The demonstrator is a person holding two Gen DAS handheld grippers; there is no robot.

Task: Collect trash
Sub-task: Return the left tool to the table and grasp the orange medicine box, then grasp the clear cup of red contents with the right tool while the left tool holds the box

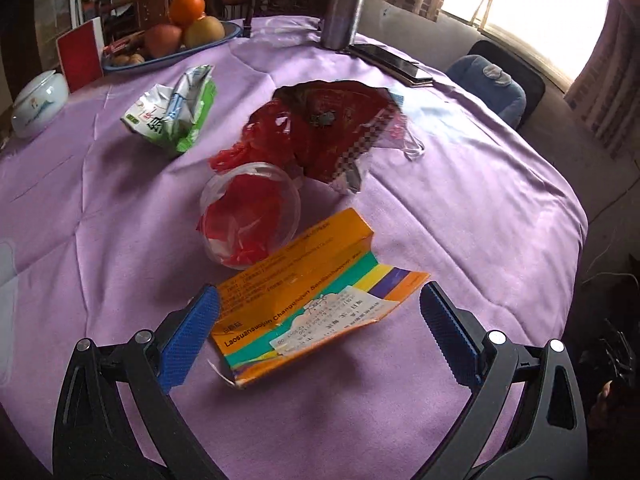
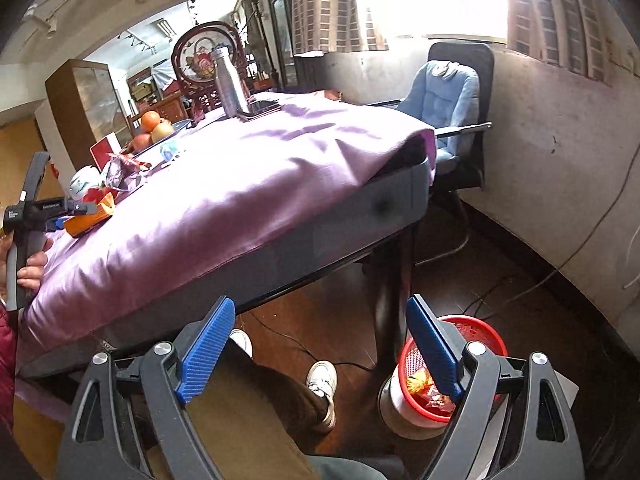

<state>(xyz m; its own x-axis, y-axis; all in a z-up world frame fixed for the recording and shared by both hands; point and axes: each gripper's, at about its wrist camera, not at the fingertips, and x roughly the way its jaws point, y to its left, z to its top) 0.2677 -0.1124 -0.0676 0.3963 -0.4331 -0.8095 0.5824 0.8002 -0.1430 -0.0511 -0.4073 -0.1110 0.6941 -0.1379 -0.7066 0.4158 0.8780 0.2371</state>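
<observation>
- Left gripper (image 1: pixel 320 320): jaws wide apart, nothing clamped; hovers over the table w/ the flattened orange box (image 1: pixel 304 296) lying between the blue pads, pads not touching it. Judged next pick-up.
- Right gripper (image 2: pixel 320 352): jaws spread, empty; held off the table edge, above the floor, angled toward the red bin (image 2: pixel 476 332).
- Red bin: on the floor beside the table leg, near the person's shoe; holds some wrappers already, so part of the job appears done. Amt inside cannot be told exactly.
- Orange box: nearest trash item, flat on the purple cloth (image 1: pixel 460 208), a white receipt stuck to it; not yet lifted.
- Clear plastic cup (image 1: pixel 250 216): just beyond the box, on its side, red scraps inside; left to collect.
- Red crumpled bag (image 1: pixel 328 128): behind the cup, w/ a checkered foil wrapper at its edge; left.
- Green-white snack packet (image 1: pixel 176 116): further left, apart from the others; left.
- Face mask (image 1: pixel 424 120): partly under the red bag; prob. trash too.
- Far edge: fruit plate (image 1: pixel 172 52), steel bottle (image 1: pixel 344 4), phone (image 1: pixel 392 62), white lidded jar (image 1: pixel 38 102); judged not trash.
- Progress est.: early to mid; at least four items remain.
</observation>
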